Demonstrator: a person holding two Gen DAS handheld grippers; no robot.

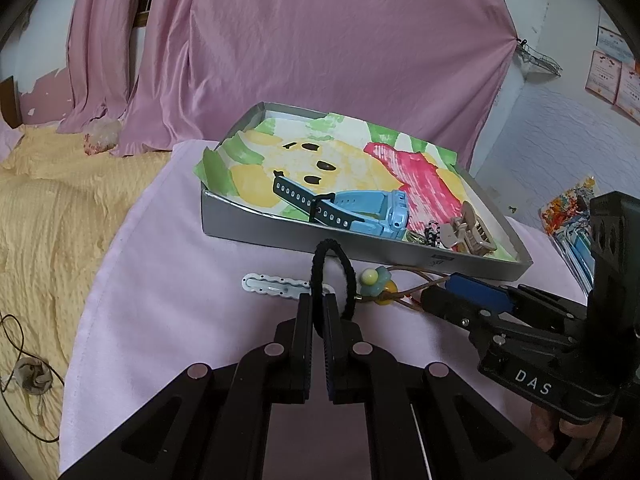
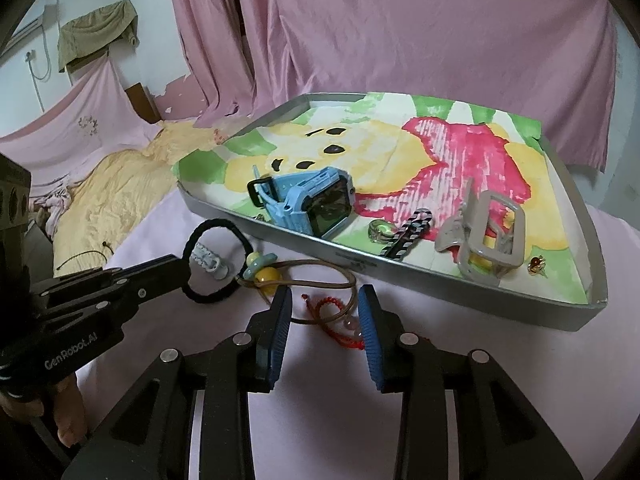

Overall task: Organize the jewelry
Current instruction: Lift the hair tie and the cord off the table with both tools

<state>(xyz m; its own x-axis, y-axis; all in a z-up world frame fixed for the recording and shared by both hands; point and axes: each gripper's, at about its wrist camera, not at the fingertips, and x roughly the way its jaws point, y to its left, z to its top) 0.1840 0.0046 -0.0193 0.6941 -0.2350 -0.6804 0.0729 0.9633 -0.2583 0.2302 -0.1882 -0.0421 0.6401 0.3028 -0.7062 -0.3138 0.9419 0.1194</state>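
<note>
My left gripper [image 1: 318,300] is shut on a black hair tie [image 1: 352,276], which stands up as a loop in front of the grey tray [image 1: 280,232]. The same black hair tie [image 2: 218,298] shows at the left of the right wrist view. My right gripper [image 2: 324,300] is open over a red beaded bracelet [image 2: 332,304] and a brown cord hair tie with a flower bead [image 2: 260,268]. The tray [image 2: 460,296] holds a blue watch [image 2: 316,204], a beige claw clip [image 2: 484,236], a black-and-white clip [image 2: 408,236], a ring [image 2: 380,232] and a small gold earring [image 2: 536,266].
A white snap clip [image 1: 272,286] lies on the pink cloth left of the hair tie. A yellow blanket [image 1: 52,216] covers the bed to the left. Pink curtains [image 1: 320,40] hang behind the tray. Colourful papers [image 1: 568,216] lie at the right.
</note>
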